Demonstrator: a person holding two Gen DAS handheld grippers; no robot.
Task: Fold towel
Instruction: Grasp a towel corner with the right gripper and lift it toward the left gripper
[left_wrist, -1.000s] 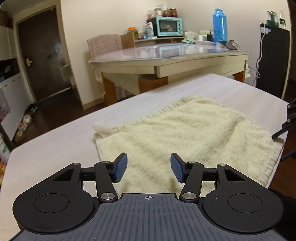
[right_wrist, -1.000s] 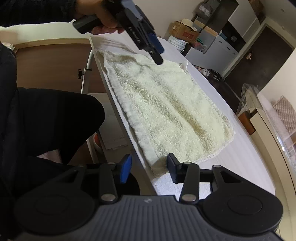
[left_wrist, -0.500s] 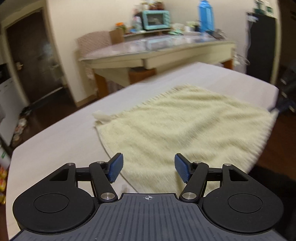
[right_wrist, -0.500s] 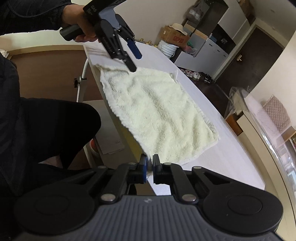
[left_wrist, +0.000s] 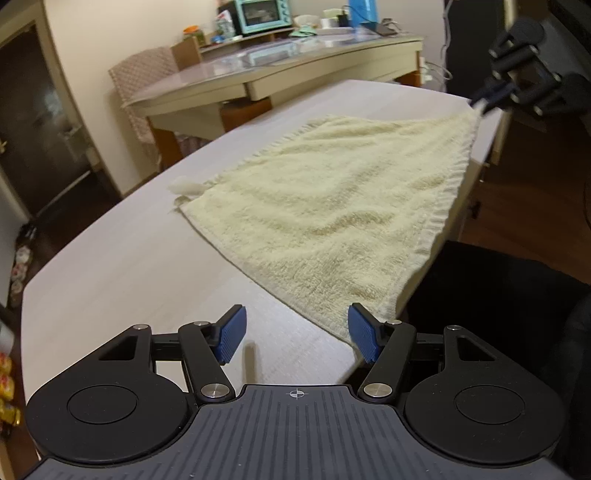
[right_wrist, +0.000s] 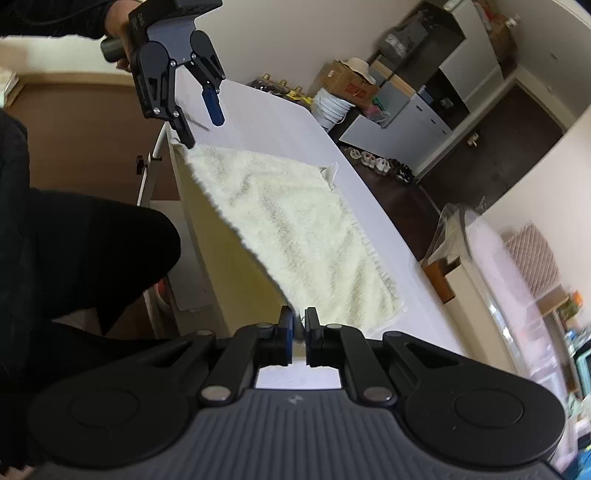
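A cream towel (left_wrist: 332, 206) lies spread on the white table (left_wrist: 129, 266); it also shows in the right wrist view (right_wrist: 295, 229). My left gripper (left_wrist: 295, 330) is open, its right pad beside the towel's near corner at the table's front edge. It also shows in the right wrist view (right_wrist: 201, 123). My right gripper (right_wrist: 298, 325) is shut on the towel's other front corner and holds it lifted off the table, so that edge slopes up. It shows in the left wrist view (left_wrist: 480, 105), pinching that corner.
A person's dark-clothed legs (right_wrist: 92, 251) sit against the table's front edge. A second table (left_wrist: 280, 70) with a teal oven (left_wrist: 258, 16) stands beyond. White cabinets (right_wrist: 417, 110), boxes and shoes line the far wall.
My right gripper has shut on a front corner and raised it. My left gripper has drawn back toward the other front corner, staying open.
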